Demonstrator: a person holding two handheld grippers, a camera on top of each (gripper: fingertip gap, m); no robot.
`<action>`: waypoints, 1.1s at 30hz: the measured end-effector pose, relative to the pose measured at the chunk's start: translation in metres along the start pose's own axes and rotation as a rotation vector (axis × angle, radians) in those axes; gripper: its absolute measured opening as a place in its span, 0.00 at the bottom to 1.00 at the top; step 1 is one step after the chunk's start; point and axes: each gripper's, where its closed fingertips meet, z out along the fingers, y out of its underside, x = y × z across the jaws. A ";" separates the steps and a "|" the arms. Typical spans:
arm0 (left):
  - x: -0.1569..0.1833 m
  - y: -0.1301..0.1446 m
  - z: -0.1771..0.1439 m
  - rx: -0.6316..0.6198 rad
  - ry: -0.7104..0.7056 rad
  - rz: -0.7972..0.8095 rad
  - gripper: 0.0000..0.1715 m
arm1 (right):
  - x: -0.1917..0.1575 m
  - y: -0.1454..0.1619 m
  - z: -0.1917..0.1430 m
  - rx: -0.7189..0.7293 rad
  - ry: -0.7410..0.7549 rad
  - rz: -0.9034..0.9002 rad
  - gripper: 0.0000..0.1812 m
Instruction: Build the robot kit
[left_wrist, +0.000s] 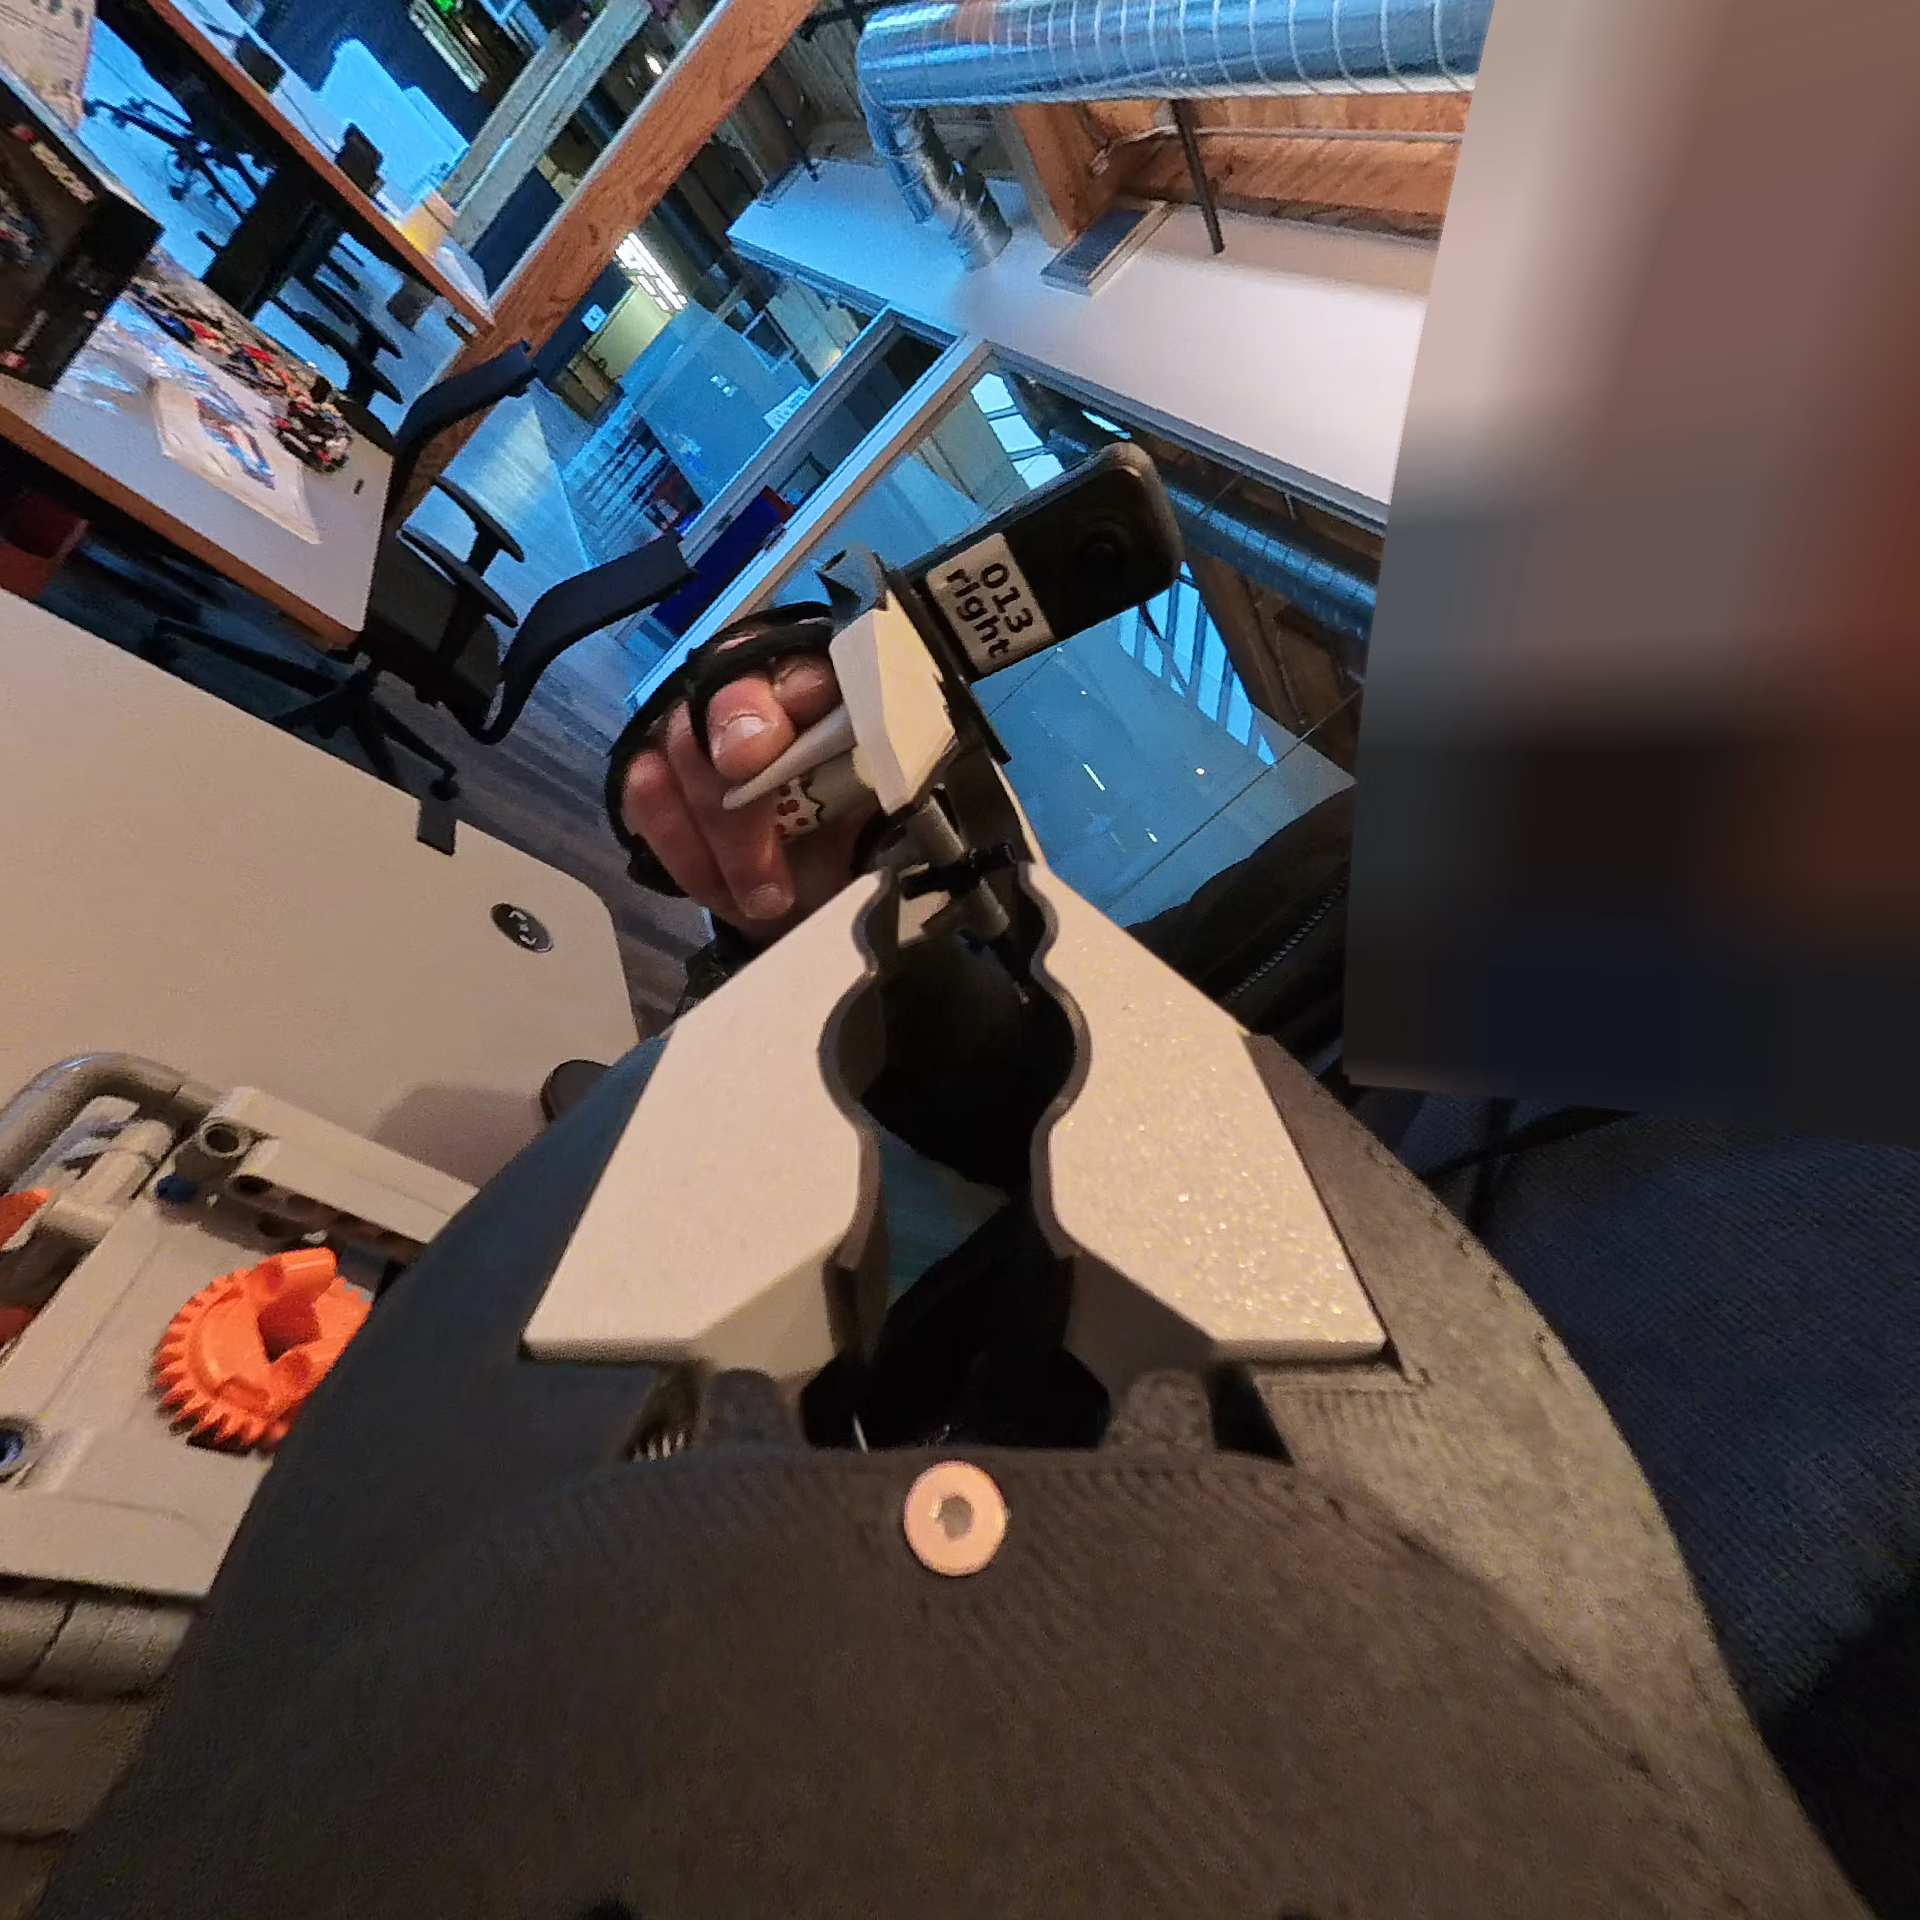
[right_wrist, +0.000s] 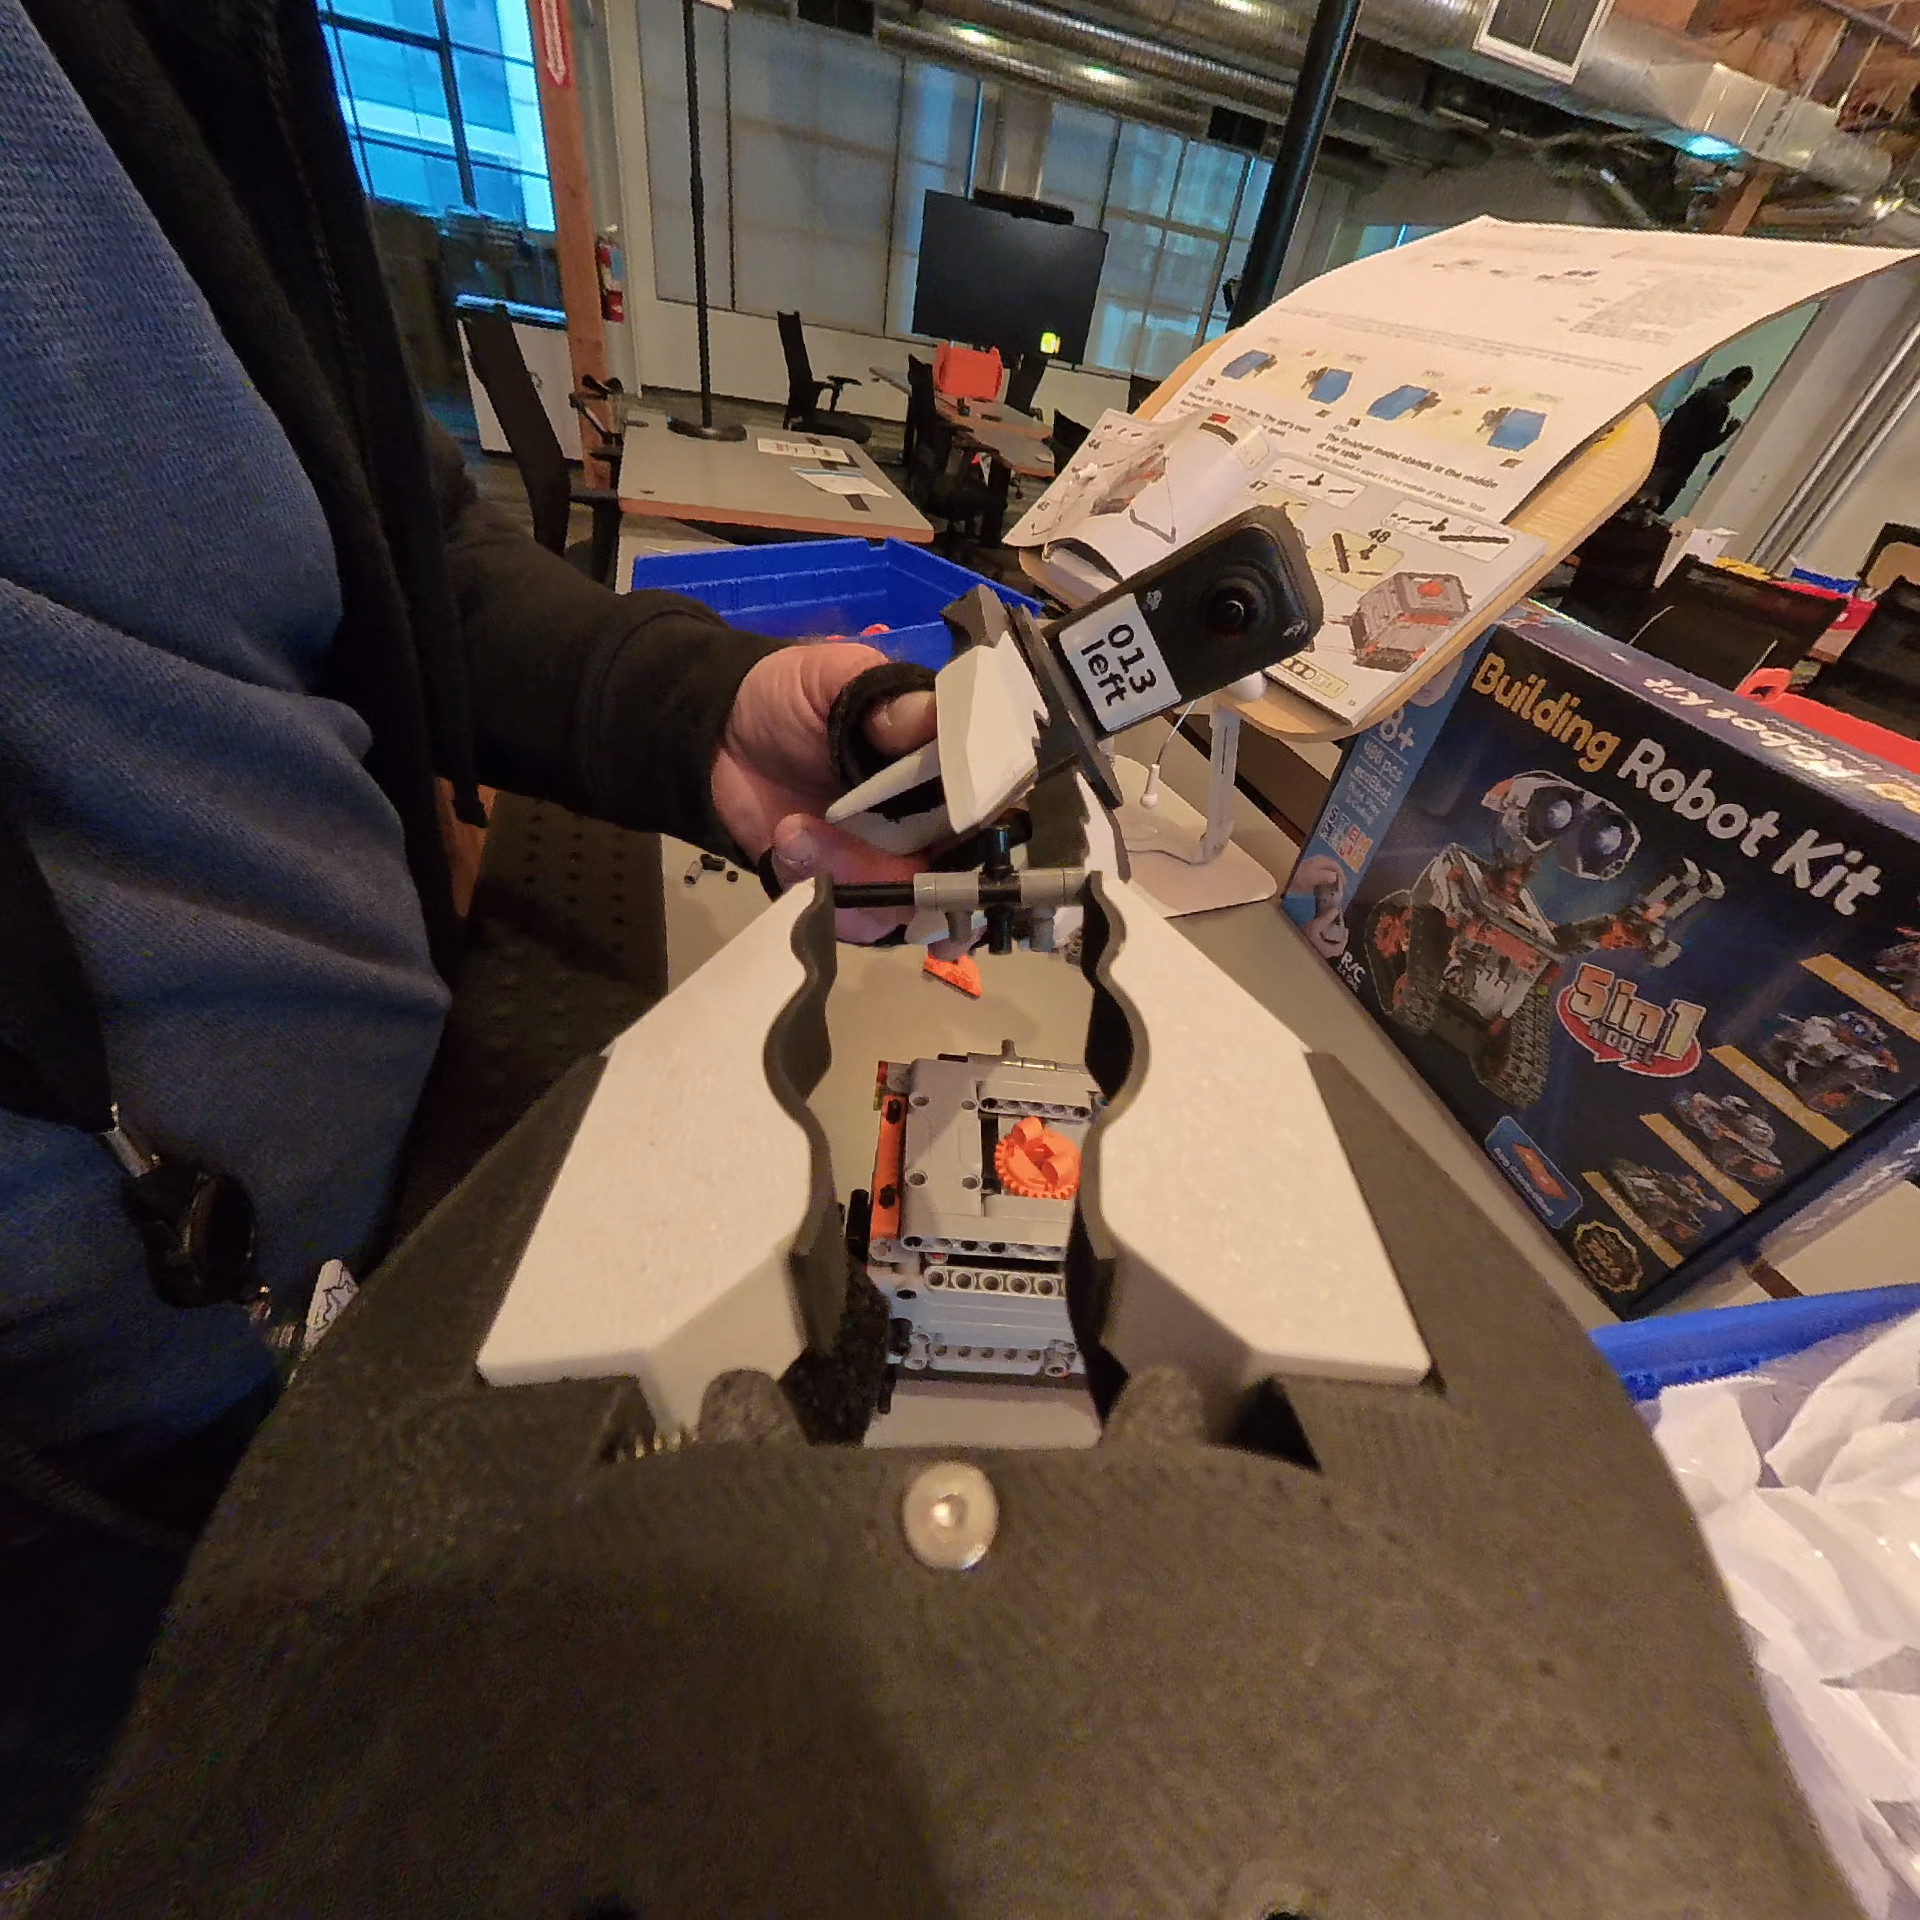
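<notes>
Where the two tools meet above the desk (right_wrist: 1299, 997), we list one small grey-and-black axle assembly (right_wrist: 997, 890), gripped at the fingertips of the right tool (right_wrist: 961, 904), whose jaws stand a moderate way apart with the part bridging the tips. The left tool (left_wrist: 956, 894) is narrowly parted; its tips touch the same assembly (left_wrist: 961, 857), though we cannot tell whether it grips. Below on the desk: grey brick model (right_wrist: 982, 1195) with orange gear (right_wrist: 1034, 1158); kit box (right_wrist: 1621, 966) beside it.
</notes>
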 end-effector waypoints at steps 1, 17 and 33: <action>-0.001 0.001 0.000 -0.015 -0.011 0.005 0.12 | 0.001 0.001 0.000 -0.016 0.011 -0.009 0.25; -0.014 0.003 0.002 -0.069 -0.149 0.032 0.04 | 0.008 0.014 0.010 -0.242 0.071 -0.162 0.25; -0.017 -0.042 -0.011 0.182 -0.194 0.079 0.02 | 0.032 0.018 0.006 -0.089 0.272 0.348 0.16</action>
